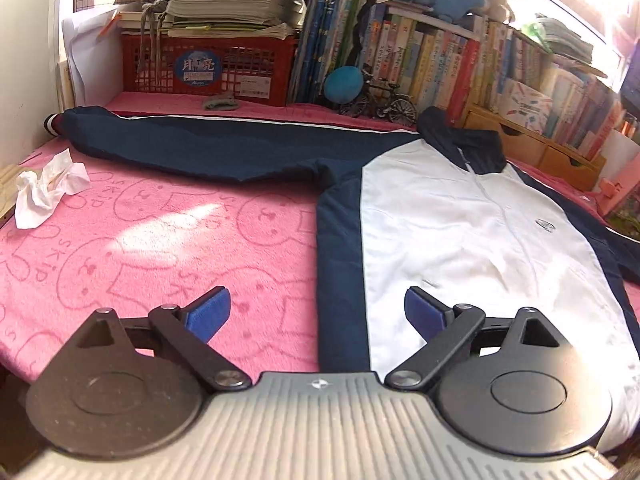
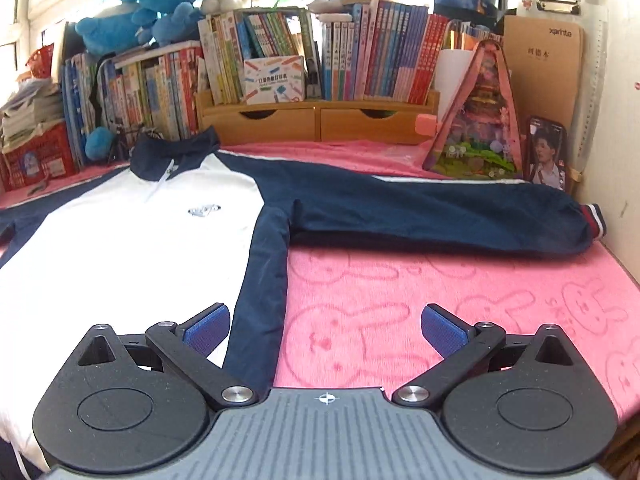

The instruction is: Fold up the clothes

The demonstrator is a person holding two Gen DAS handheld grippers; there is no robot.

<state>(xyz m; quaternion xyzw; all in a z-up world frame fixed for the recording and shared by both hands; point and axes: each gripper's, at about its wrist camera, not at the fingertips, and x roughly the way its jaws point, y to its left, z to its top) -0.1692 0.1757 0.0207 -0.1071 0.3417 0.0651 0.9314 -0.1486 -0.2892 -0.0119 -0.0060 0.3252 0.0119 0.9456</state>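
1. Pink terry blanket printed with rabbit outlines covers the flat surface before us, and behind it we see a crowded row of upright children's books above a pale wooden two-drawer organiser.
2. We see the navy-and-white zip-front track jacket lying face up and flat on the blanket, collar toward the books, with a small dark logo on the white chest panel.
3. In the left wrist view, one navy sleeve with a white stripe stretches straight out sideways, its striped cuff near the pale wall.
4. In the right wrist view, the other navy sleeve stretches straight out the opposite way, ending in a red-and-white ribbed cuff.
5. Our left gripper hovers low over the jacket's hem at its navy side panel; its blue-padded fingers are spread wide and hold nothing.
6. Our right gripper sits over the opposite navy side panel near the hem, fingers likewise spread wide with nothing between them.
7. We note a crumpled white tissue on the blanket well apart from the jacket.
8. A red plastic crate carries stacked papers, and blue plush toys sit on top of the books.
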